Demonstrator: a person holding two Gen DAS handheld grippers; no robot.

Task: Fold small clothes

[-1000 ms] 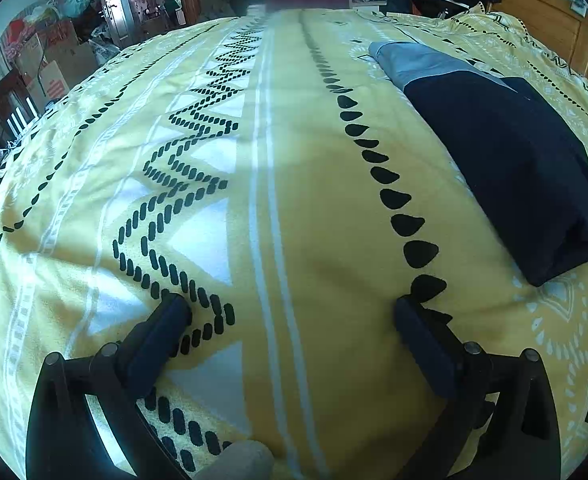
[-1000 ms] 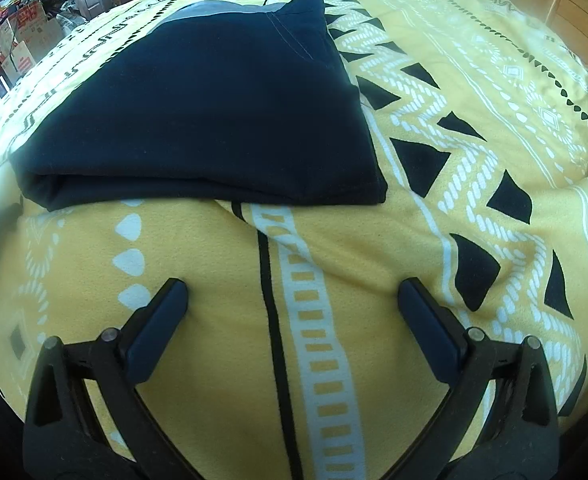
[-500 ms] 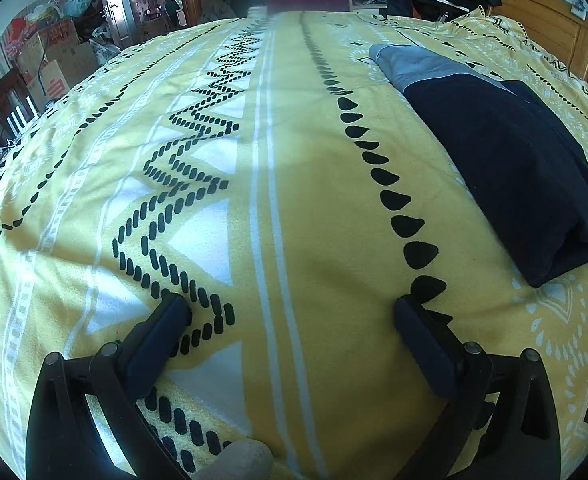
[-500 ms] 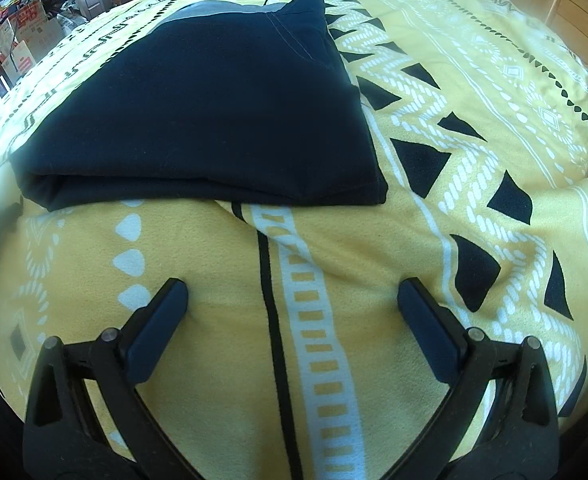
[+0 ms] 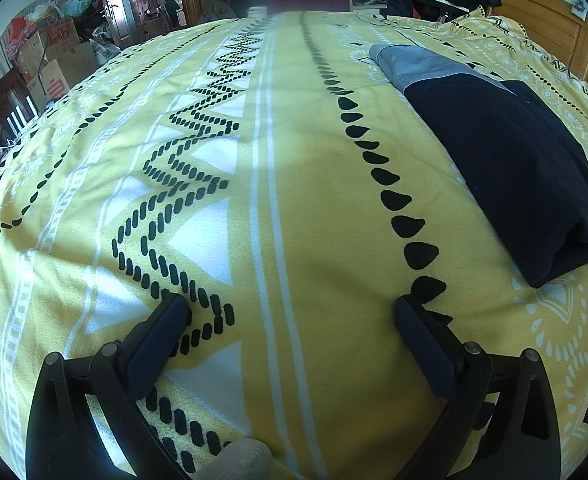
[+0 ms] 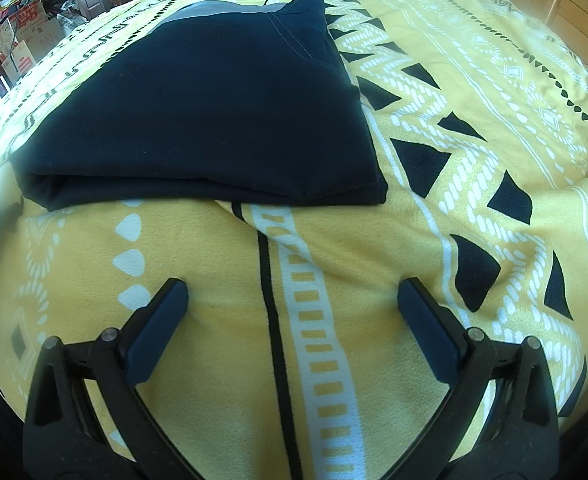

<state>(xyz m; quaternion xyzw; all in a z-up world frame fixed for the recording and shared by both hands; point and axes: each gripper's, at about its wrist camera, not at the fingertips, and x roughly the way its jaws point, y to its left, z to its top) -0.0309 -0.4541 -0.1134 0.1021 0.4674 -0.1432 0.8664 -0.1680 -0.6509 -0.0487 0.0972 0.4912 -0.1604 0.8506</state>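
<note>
Bedspread (image 5: pixel 314 240): yellow ground with white stripes, white triangles, black dashed zigzags and a row of black teardrop marks; in the right wrist view it shows black triangles, white rope-like zigzags and a white ladder-pattern band. Folded garment (image 6: pixel 197 120): dark navy, plain, with a light grey-blue panel at the far end. Left tongs (image 5: pixel 289 312) and right tongs (image 6: pixel 291 294): black frames, dark blue pads.

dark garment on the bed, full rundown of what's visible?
The navy garment lies folded flat on the yellow patterned blanket, soft knit by the look. Its near edge shows stacked layers at a fold; the far end has a grey-blue panel, and pale stitching crosses one far corner. In the left wrist view it lies off to the right. Only the blanket touches it: the right gripper and left gripper are open and short of it.
</note>
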